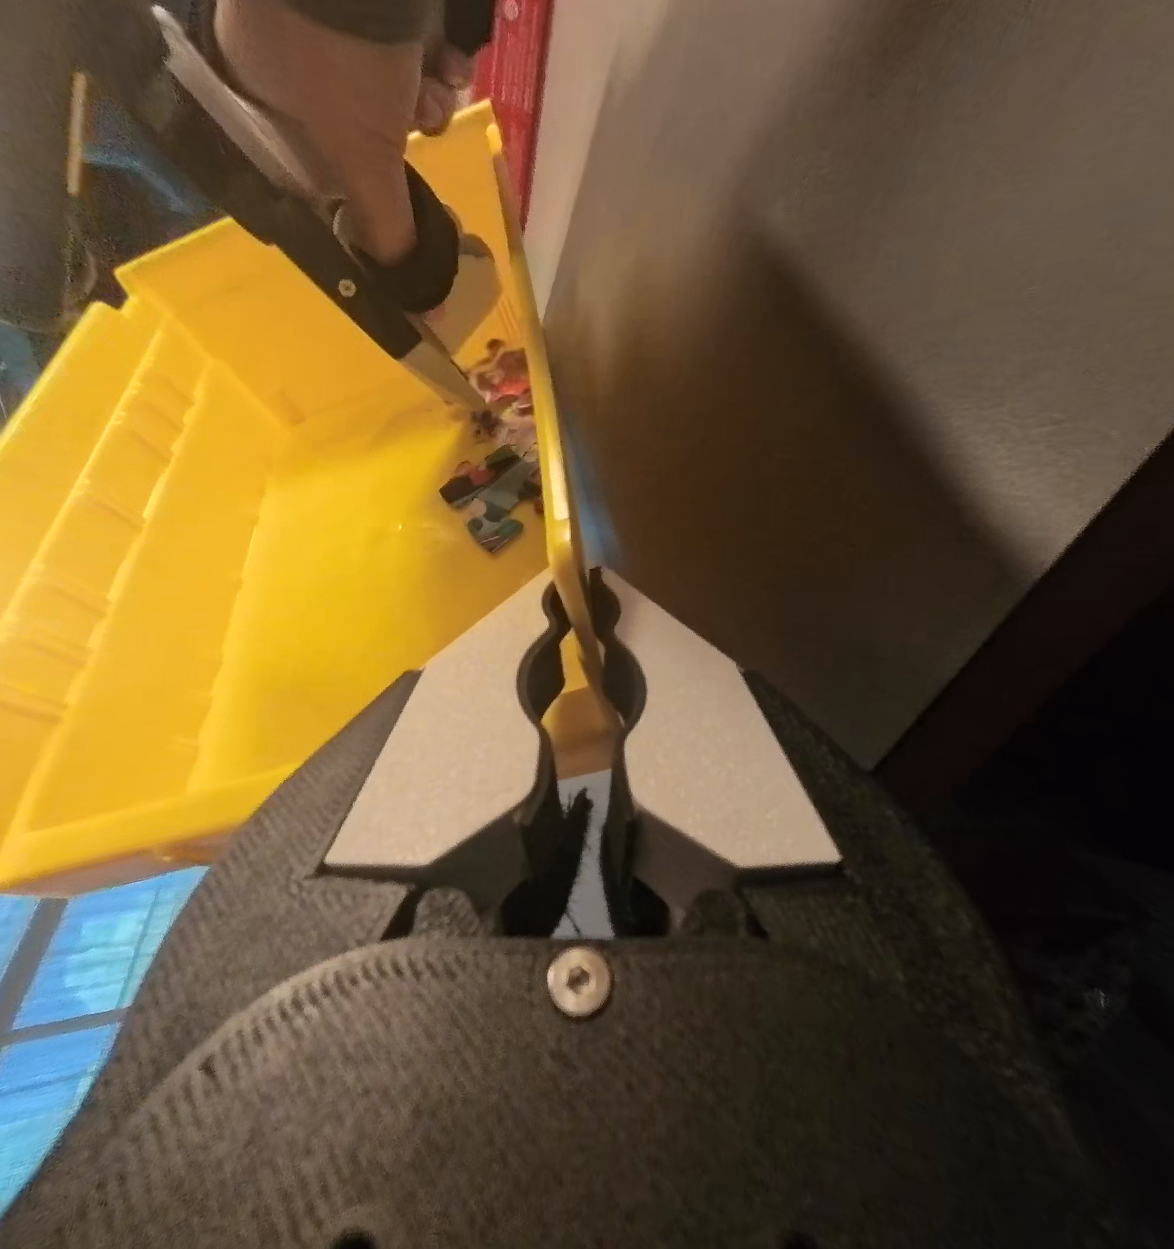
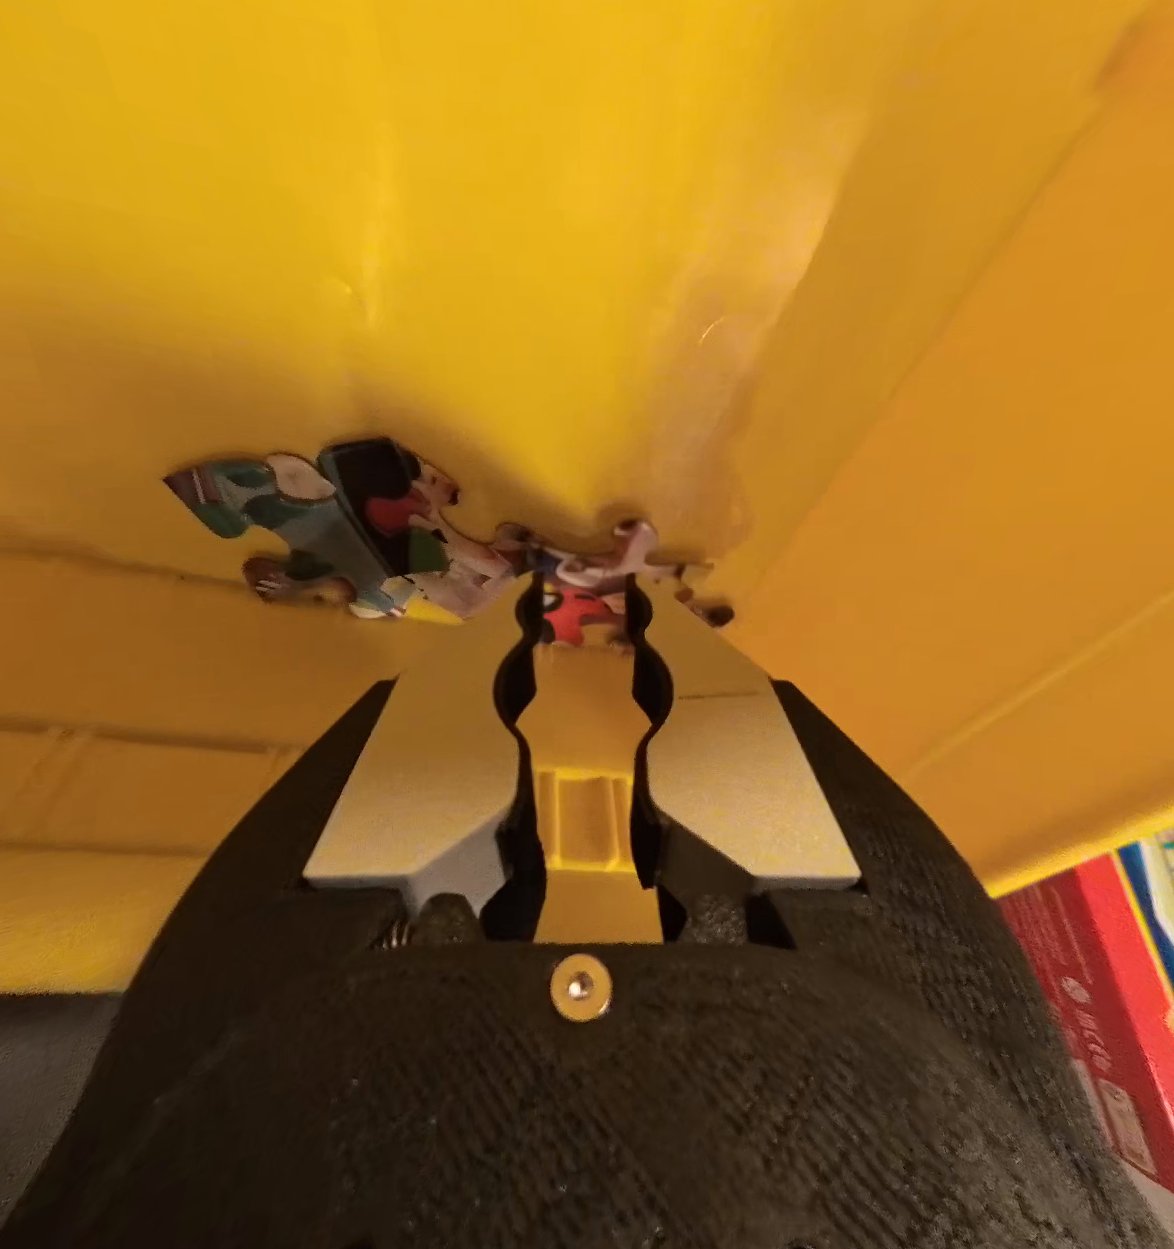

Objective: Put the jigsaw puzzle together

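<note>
The big yellow bin (image 1: 185,541) is tipped up. The left tongs (image 1: 578,611) pinch its thin side wall. Deep inside, the right tongs (image 2: 582,595) close around a red puzzle piece (image 2: 574,618) in the bin's corner; a firm squeeze looks needed. More puzzle pieces (image 2: 341,534) lie just left. Blur hides whether the pads touch.

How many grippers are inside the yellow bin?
1: the right gripper reaches into the yellow bin at the puzzle pieces; the left gripper clamps the bin's wall from outside.
</note>
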A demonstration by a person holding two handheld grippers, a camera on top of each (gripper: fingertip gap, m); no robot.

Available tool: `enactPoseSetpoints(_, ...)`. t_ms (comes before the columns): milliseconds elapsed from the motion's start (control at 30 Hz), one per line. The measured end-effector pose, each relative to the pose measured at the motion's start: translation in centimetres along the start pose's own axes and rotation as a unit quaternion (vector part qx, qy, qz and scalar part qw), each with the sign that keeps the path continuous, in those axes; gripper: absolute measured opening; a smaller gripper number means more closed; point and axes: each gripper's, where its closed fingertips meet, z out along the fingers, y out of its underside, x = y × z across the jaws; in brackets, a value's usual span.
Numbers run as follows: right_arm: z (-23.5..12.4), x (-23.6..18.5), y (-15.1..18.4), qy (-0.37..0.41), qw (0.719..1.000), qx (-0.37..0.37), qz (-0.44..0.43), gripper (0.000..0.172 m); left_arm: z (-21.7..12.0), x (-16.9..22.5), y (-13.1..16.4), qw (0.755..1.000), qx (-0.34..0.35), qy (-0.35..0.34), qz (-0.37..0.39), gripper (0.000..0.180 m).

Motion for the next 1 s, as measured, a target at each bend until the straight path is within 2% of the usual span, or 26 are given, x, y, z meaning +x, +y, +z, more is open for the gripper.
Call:
enactPoseSetpoints(100,0.1,-0.4,0.5,-0.016,1.000,-0.017,-0.009,0.044,0.0,0.1,0.0,1.000,-0.001,0.003,-0.001,0.004)
enactPoseSetpoints(200,-0.2,0.0,0.0,-0.011,0.997,-0.009,-0.070,0.064,0.0,0.2,0.1,1.000,-0.001,0.005,-0.004,0.004)
enactPoseSetpoints(367,-0.3,-1.0,-1.2,-0.043,0.984,-0.006,-0.171,0.058,0.0,0.1,0.0,1.000,-0.003,0.005,0.010,0.004)
enactPoseSetpoints(533,0.6,-0.4,-0.4,-0.056,0.983,-0.056,-0.167,0.062,0.0,0.1,0.0,1.000,-0.003,0.004,0.021,0.004)
enactPoseSetpoints(633,0.6,-1.2,0.9,-0.088,0.977,-0.084,-0.177,0.056,0.0,0.1,0.0,1.000,-0.003,0.003,0.022,0.004)
enactPoseSetpoints(867,-0.7,-1.8,0.9,-0.140,0.972,-0.091,-0.165,0.046,0.0,0.3,-0.1,1.000,0.001,0.002,0.023,0.004)
enactPoseSetpoints(1000,-0.6,-1.3,0.3,-0.120,0.970,-0.072,-0.200,0.057,0.0,0.4,-0.1,1.000,0.002,0.001,0.024,0.004)
